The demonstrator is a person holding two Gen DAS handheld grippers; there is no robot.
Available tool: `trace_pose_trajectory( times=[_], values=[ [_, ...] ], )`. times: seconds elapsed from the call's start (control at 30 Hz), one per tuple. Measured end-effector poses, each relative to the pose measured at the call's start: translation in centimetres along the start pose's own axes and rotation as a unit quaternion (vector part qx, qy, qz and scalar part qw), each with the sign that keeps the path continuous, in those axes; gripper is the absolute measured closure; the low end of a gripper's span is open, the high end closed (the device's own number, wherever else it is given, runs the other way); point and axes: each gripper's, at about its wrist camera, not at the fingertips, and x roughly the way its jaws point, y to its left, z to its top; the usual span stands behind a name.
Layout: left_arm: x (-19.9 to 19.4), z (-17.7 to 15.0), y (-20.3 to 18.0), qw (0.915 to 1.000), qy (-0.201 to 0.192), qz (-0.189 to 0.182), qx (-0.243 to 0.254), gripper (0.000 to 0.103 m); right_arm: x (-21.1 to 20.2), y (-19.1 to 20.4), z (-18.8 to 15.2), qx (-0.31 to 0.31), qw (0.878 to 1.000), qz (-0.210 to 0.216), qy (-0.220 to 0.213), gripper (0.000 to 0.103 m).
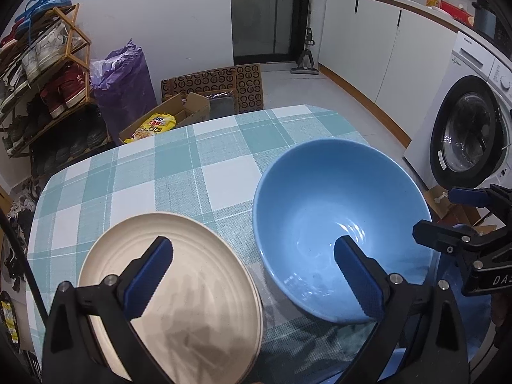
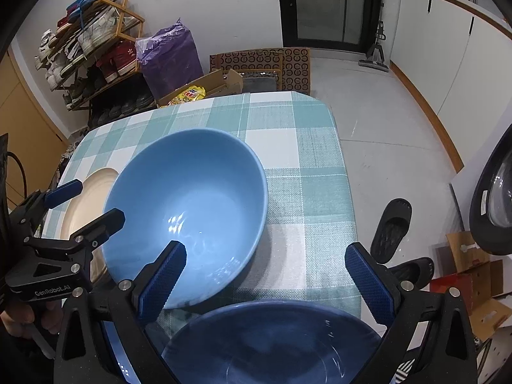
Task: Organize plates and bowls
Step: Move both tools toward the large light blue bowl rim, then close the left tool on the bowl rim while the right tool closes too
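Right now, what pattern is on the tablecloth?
The tablecloth is a teal-and-white plaid check, clearest in the right wrist view.

Ahead of me stood a shoe rack (image 1: 44,73), a purple bag (image 1: 124,80), patterned cardboard (image 1: 224,86) and, on my right, a washing machine (image 1: 470,134); black slippers (image 2: 392,230) lay on the floor.

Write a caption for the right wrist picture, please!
Open right gripper hovers over a dark blue bowl, light blue bowl ahead.

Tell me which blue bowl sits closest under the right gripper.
The dark blue bowl, at the table's near edge directly between the right gripper fingers; the light blue bowl lies farther out, beside the cream plate.
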Motion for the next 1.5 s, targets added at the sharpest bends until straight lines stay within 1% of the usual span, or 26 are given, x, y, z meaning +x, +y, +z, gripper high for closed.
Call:
trace_pose_trajectory(
  times=[0.13,0.23,0.33,0.37,0.4,0.43,0.47,0.5,0.53,0.6,0.67,0.7,0.73,0.8,0.83,0.87,0.9,1.03,1.13,1.2,1.27,1.33,1.5],
  values=[
    [0.4,0.0,-0.2,0.9999,0.007,-0.006,0.006,0.01,0.6,0.0,0.1,0.001,1.0,-0.001,0.003,0.002],
    [0.6,0.0,-0.4,0.9999,0.01,-0.005,0.012,0.014,0.9,0.1,0.1,-0.001,1.0,-0.003,0.007,0.006],
    [0.7,0.1,-0.5,0.9999,0.01,-0.004,0.012,0.015,1.2,0.1,0.1,-0.001,1.0,0.0,0.012,0.014],
    [0.7,0.1,-0.5,0.9999,0.01,-0.005,0.012,0.015,1.3,0.1,0.1,-0.001,1.0,0.001,0.014,0.02],
    [0.7,0.1,-0.6,0.9999,0.01,-0.005,0.013,0.018,1.3,0.1,0.0,-0.001,1.0,0.001,0.017,0.025],
    [0.6,0.1,-0.6,0.9998,0.01,-0.005,0.013,0.023,1.4,0.0,0.0,-0.001,1.0,0.003,0.018,0.026],
    [0.7,0.1,-0.6,0.9998,0.013,-0.005,0.014,0.032,1.4,0.0,0.0,-0.001,1.0,0.004,0.019,0.027],
    [0.9,0.1,-0.6,0.9997,0.018,-0.006,0.012,0.036,1.5,0.1,-0.1,-0.002,1.0,0.006,0.019,0.028],
    [1.0,0.1,-0.5,0.9997,0.02,-0.006,0.011,0.036,1.5,0.1,-0.1,-0.002,1.0,0.006,0.019,0.031],
    [1.1,0.0,-0.4,0.9997,0.022,-0.008,0.007,0.043,1.5,0.1,-0.2,-0.004,1.0,0.008,0.019,0.036],
    [1.1,0.0,-0.5,0.9996,0.024,-0.009,0.009,0.046,1.5,0.1,-0.2,-0.005,1.0,0.01,0.018,0.039],
    [1.1,0.0,-0.5,0.9996,0.023,-0.008,0.01,0.05,1.5,0.2,-0.2,-0.005,1.0,0.011,0.018,0.043],
    [1.1,-0.1,-0.6,0.9996,0.024,-0.008,0.013,0.053,1.5,0.2,-0.1,-0.005,1.0,0.012,0.019,0.044],
    [1.1,-0.1,-0.7,0.9995,0.026,-0.009,0.017,0.061,1.6,0.2,-0.2,-0.002,1.0,0.017,0.023,0.05],
    [1.1,-0.1,-0.7,0.9995,0.026,-0.009,0.018,0.062,1.7,0.1,-0.2,0.0,1.0,0.018,0.024,0.054],
    [1.1,-0.1,-0.8,0.9995,0.026,-0.009,0.019,0.065,1.7,0.1,-0.2,0.003,1.0,0.016,0.024,0.056],
    [1.1,-0.1,-0.8,0.9994,0.025,-0.01,0.02,0.072,1.8,0.1,-0.2,0.005,1.0,0.011,0.024,0.058],
    [1.1,-0.1,-0.9,0.9994,0.025,-0.01,0.021,0.076,1.7,0.0,-0.3,0.008,1.0,0.014,0.021,0.063],
    [1.0,-0.1,-0.9,0.9994,0.024,-0.011,0.022,0.084,1.7,0.3,-0.2,0.003,1.0,0.015,0.021,0.07],
    [0.9,-0.1,-0.9,0.9994,0.022,-0.012,0.022,0.086,1.6,0.5,-0.2,0.002,1.0,0.016,0.021,0.078],
    [0.9,-0.2,-0.8,0.9994,0.022,-0.012,0.022,0.09,1.6,0.7,-0.2,0.0,1.0,0.017,0.021,0.082],
    [0.9,-0.2,-0.8,0.9994,0.022,-0.011,0.024,0.09,1.6,0.9,-0.2,-0.003,1.0,0.017,0.02,0.085],
    [1.0,-0.2,-0.9,0.9994,0.023,-0.009,0.025,0.091,1.4,1.3,-0.2,-0.009,1.0,0.008,0.017,0.086]
  ],
)
